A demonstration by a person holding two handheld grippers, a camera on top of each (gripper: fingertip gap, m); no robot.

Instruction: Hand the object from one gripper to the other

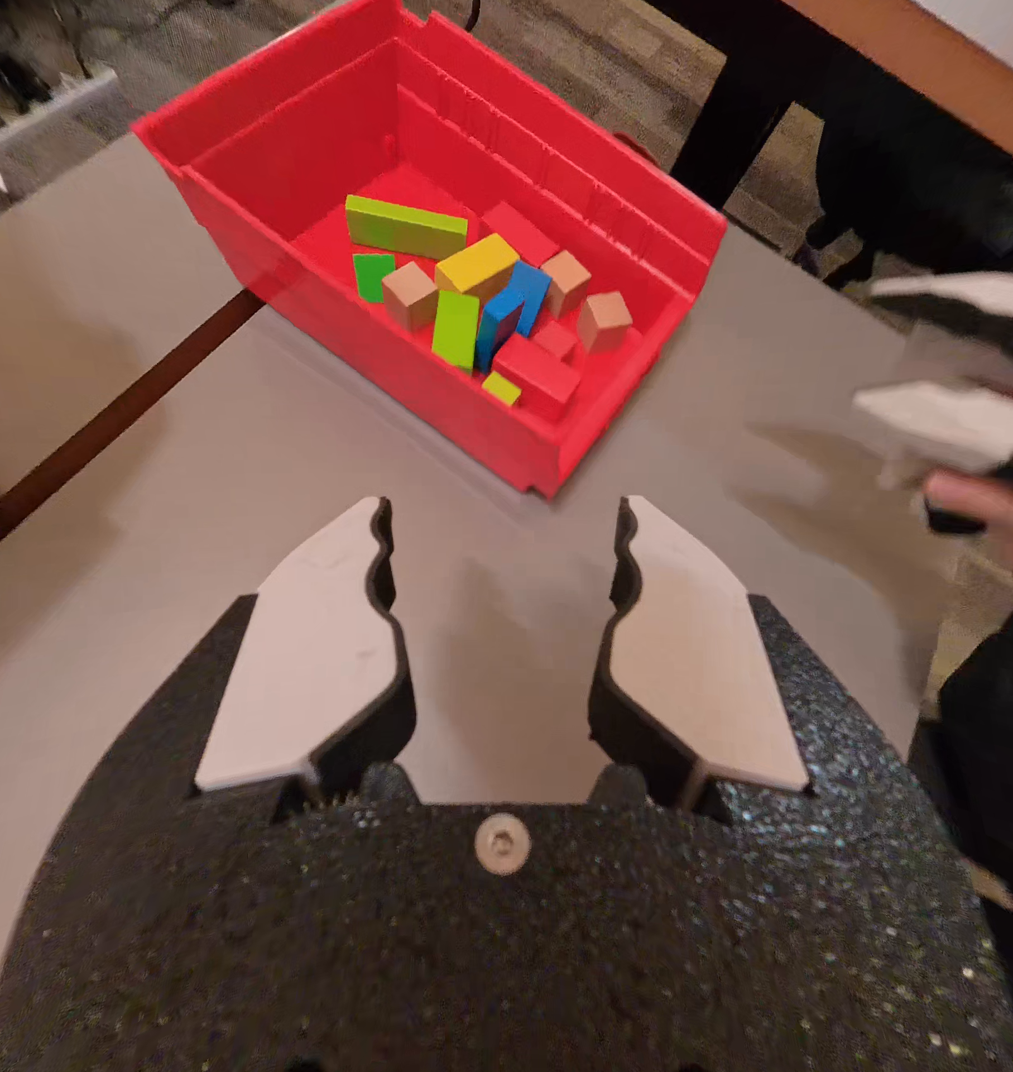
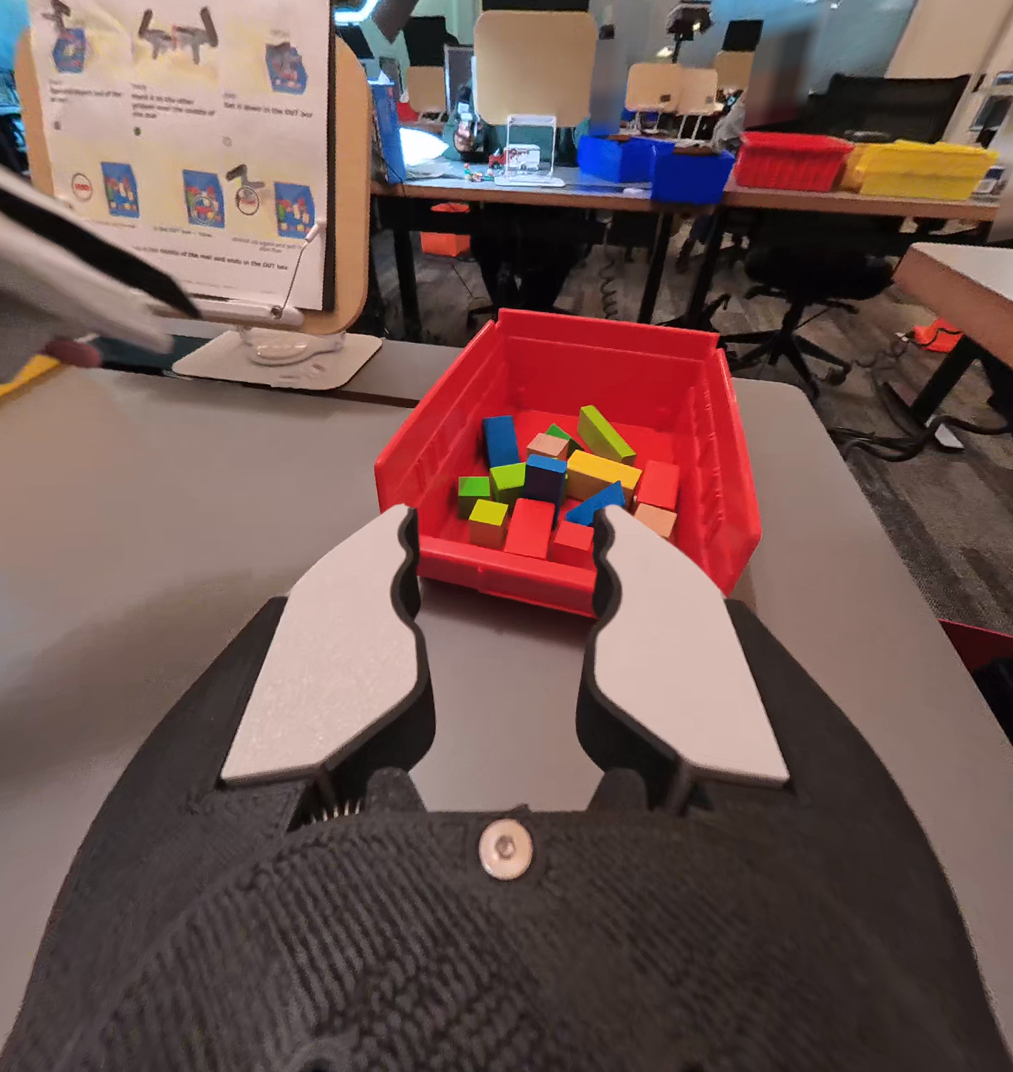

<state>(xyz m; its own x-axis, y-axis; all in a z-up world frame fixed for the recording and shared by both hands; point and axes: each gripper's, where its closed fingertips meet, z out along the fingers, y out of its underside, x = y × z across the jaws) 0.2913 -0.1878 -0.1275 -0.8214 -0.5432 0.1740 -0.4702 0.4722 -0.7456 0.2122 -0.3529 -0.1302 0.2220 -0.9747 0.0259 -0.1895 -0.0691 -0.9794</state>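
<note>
A red bin (image 1: 330, 133) stands on the grey table (image 1: 144, 580) and holds several wooden blocks, green, yellow (image 1: 476, 264), blue, red and tan. My left gripper (image 1: 504, 516) is open and empty above the bare table, short of the bin's near corner. The right gripper shows blurred at the right edge of the left wrist view (image 1: 956, 394). In the right wrist view the same bin (image 2: 730, 464) lies just beyond my right gripper (image 2: 504, 522), which is open and empty in front of the bin's near wall. The left gripper shows blurred at that view's left edge (image 2: 75, 267).
A sheet of pictures on a stand (image 2: 191, 145) rises behind the table at the left. Blue (image 2: 654, 156), red and yellow bins sit on a far desk. Office chairs (image 2: 811, 278) and another table's corner (image 2: 979, 278) lie to the right. A dark seam (image 1: 115, 406) divides the tabletop. About 30 cm separates my left fingertips from the dark seam (image 1: 115, 406). Seen from the right wrist view (image 2: 400, 399) as well.
</note>
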